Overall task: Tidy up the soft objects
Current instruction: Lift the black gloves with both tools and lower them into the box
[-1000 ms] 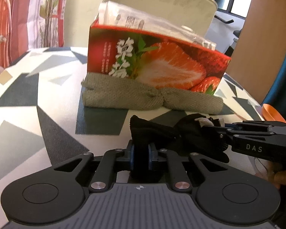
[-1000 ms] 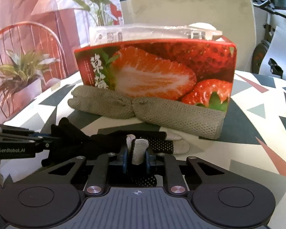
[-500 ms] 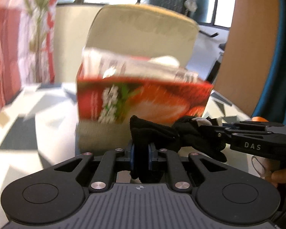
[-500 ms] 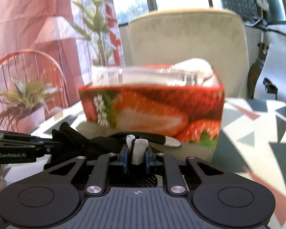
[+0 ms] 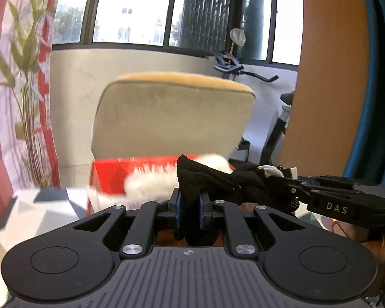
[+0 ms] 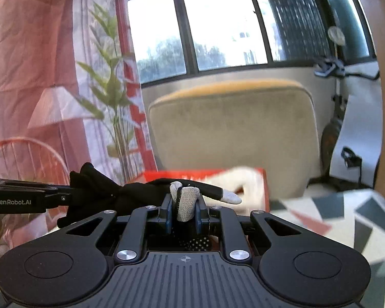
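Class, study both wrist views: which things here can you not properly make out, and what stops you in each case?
- Red box, left wrist view: motion blur smears its print; the left gripper covers its lower part.
- White fluffy item in the box: blurred, so unidentifiable.
- Black glove, right wrist view: its underside hides behind the right gripper.
- Table: pattern blurred, cut off by the edge.

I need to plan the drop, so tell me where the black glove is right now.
The black glove hangs stretched between the left gripper and right gripper, each clamped on one end, in front of the red strawberry box.
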A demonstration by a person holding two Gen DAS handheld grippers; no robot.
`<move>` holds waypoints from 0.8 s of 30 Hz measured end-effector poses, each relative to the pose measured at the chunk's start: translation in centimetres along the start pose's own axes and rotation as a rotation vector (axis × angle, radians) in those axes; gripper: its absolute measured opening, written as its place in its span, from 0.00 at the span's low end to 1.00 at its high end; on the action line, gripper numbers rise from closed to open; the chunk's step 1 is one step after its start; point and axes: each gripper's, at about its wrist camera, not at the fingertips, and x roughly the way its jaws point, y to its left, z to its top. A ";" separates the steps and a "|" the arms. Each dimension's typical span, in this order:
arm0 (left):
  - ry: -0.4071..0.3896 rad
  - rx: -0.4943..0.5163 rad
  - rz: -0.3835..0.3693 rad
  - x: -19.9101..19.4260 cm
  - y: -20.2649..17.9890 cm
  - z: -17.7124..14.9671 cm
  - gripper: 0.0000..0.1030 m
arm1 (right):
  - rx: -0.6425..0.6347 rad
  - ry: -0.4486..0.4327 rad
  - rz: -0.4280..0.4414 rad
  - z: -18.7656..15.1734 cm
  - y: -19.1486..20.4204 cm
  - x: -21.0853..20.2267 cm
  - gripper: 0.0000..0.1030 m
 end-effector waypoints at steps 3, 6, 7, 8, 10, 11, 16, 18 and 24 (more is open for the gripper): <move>-0.011 0.020 0.033 1.3 0.9 2.1 0.14 | -0.019 -0.023 0.008 2.2 -0.1 1.9 0.15; -0.004 0.020 0.060 3.1 1.9 3.9 0.14 | -0.019 -0.029 0.016 4.1 -0.3 4.5 0.15; 0.010 0.006 0.064 3.8 2.4 4.4 0.14 | -0.016 -0.027 0.016 4.6 -0.3 5.3 0.15; 0.025 -0.011 0.067 4.6 2.9 4.8 0.14 | -0.015 -0.022 0.013 5.2 -0.4 6.4 0.15; 0.061 -0.037 0.080 6.2 3.7 5.0 0.14 | -0.013 -0.012 0.006 5.7 -0.8 8.4 0.15; 0.081 -0.045 0.089 6.9 4.0 4.9 0.14 | -0.020 -0.003 -0.001 5.7 -0.8 9.2 0.15; 0.181 -0.069 0.126 10.1 5.0 3.3 0.14 | -0.053 0.081 -0.023 3.9 -0.6 13.3 0.15; 0.210 -0.070 0.126 10.7 5.2 2.9 0.14 | -0.023 0.122 -0.034 3.1 -1.1 14.7 0.15; 0.275 -0.052 0.132 12.3 5.7 1.7 0.15 | 0.007 0.197 -0.049 1.5 -1.4 16.8 0.15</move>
